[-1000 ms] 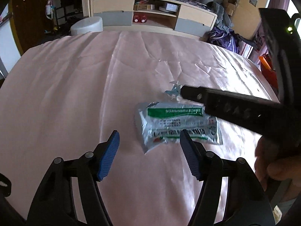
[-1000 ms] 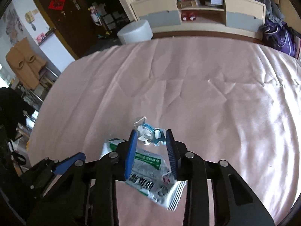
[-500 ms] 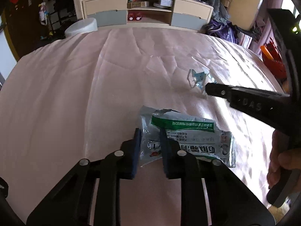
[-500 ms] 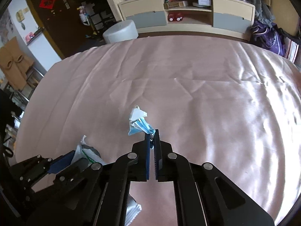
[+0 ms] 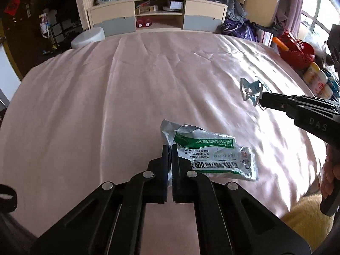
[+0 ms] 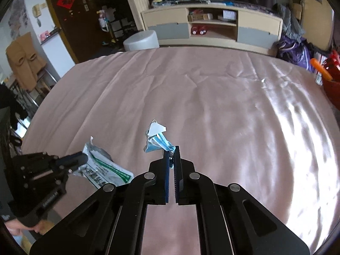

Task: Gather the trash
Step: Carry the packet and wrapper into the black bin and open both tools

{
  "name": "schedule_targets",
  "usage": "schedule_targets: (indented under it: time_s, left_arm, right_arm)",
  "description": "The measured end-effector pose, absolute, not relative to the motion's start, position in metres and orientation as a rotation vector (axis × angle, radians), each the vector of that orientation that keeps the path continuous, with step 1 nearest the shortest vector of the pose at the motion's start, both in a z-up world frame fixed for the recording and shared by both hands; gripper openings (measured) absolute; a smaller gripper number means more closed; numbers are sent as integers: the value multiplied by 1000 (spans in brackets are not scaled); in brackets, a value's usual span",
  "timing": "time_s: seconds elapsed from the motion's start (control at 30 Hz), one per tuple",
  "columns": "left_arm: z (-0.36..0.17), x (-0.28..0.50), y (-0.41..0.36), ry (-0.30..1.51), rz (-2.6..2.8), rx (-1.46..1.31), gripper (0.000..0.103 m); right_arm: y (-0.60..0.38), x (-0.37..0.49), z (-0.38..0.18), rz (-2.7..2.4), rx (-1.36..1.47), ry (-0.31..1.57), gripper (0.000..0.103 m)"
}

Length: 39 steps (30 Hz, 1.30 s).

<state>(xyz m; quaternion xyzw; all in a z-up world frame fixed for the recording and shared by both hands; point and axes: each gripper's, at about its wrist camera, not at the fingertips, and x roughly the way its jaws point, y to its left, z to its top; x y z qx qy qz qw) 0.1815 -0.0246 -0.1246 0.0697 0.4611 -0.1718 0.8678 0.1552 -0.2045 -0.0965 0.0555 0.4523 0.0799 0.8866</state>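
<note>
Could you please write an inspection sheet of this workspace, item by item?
Surface: pink cloth, creased, covers the table.
Job's things: silver-green wrapper; crumpled blue face mask.
Clutter: nothing seen on the cloth.
Grippers: left tool shut on the wrapper's edge; right tool shut on the mask.
Cables: nothing seen.
Surroundings: TV cabinet, white stool, red basket.

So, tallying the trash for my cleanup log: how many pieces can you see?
2. A silver-and-green foil packet is pinched at its edge in the left tongs; a crumpled blue face mask hangs from the right tongs. None other shows on the pink tablecloth.
</note>
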Motion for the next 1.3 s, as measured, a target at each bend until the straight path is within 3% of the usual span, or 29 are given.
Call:
schedule_targets:
  time_s: [0.47, 0.8, 1.3]
  left_arm:
    - [-94, 56, -9, 883, -382, 153, 1]
    - [-145, -1, -9, 1025, -387, 129, 1]
    - [-195, 0, -9, 1167, -373, 108, 3]
  right_arm:
    - [-193, 39, -89, 224, 112, 948, 5]
    - [-176, -11, -122, 247, 161, 1052, 5]
    - [-164, -5, -180, 216, 198, 1220, 8]
